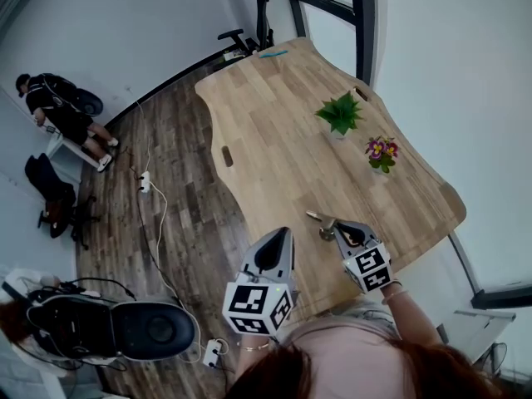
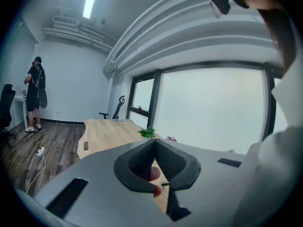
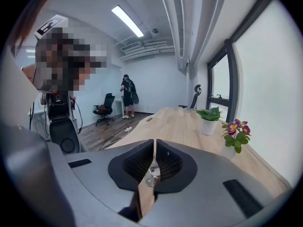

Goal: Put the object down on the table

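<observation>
A slim wooden-handled object [image 1: 318, 219] with a metal fitting is clamped in my right gripper [image 1: 337, 228], above the near end of the light wooden table [image 1: 274, 140]. In the right gripper view its wooden strip [image 3: 146, 197] and metal part sit between the pads of the right gripper [image 3: 155, 148], which is shut on it. My left gripper [image 1: 285, 236] hangs to the left of the right one, over the table's near left edge. Seen in its own view, the left gripper [image 2: 155, 143] has its tips together and holds nothing.
A green potted plant [image 1: 339, 113] and a purple-flowered pot [image 1: 381, 152] stand along the table's right side. A teal item [image 1: 273, 54] lies at the far end. On the floor to the left are cables, a black machine [image 1: 116, 327] and a person [image 1: 62, 115].
</observation>
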Motion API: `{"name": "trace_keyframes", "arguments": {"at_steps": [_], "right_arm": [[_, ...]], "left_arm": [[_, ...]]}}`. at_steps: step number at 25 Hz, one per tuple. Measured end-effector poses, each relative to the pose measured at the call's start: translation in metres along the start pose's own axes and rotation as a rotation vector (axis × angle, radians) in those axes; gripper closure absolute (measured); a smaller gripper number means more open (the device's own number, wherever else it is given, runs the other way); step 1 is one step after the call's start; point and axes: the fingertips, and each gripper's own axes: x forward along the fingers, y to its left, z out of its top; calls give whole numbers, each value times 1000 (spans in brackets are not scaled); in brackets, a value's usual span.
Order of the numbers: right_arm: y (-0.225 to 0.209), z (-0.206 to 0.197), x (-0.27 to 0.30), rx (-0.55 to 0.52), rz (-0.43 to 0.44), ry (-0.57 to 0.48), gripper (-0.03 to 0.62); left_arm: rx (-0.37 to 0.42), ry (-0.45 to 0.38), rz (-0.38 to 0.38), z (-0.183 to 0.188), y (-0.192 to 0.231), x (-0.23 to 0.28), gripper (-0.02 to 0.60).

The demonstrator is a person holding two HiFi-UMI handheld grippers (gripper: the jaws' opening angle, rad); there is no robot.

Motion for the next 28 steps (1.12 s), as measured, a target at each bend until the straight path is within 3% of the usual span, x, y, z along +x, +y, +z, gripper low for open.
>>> {"name": "trace_keyframes", "arguments": {"at_steps": [7,28], "right_arm": [[0,20,-28,82,-72,-69,592],[28,82,-103,89,-126,-238,594]], "left_arm": [[-11,4,-14,-5,-1,-13,580],[-2,-30,-55,-9,-16,-60,580]]}}
